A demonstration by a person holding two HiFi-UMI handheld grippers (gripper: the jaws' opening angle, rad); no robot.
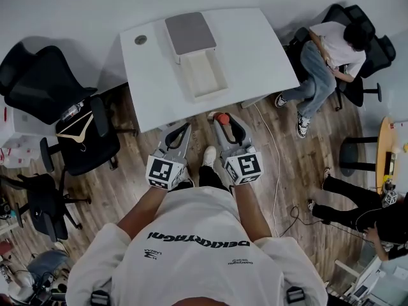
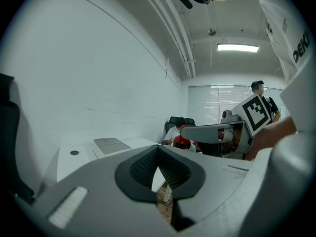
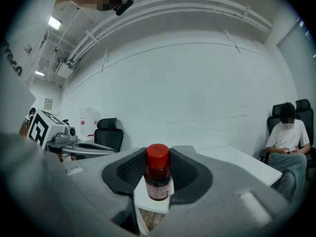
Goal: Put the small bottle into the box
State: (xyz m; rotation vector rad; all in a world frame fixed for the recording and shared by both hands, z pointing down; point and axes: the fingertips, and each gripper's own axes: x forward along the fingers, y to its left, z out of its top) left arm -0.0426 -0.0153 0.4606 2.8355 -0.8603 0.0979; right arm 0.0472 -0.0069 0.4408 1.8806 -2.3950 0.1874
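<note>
Your forearms reach forward side by side, both tools pointing at the near edge of the table (image 1: 255, 50). Your right gripper (image 1: 221, 121) pinches the small bottle (image 3: 158, 177) upright by its sides, red cap up, just short of the table. The open box (image 1: 205, 75) sits further in. Your left gripper (image 1: 181, 132) is pressed together, empty.
</note>
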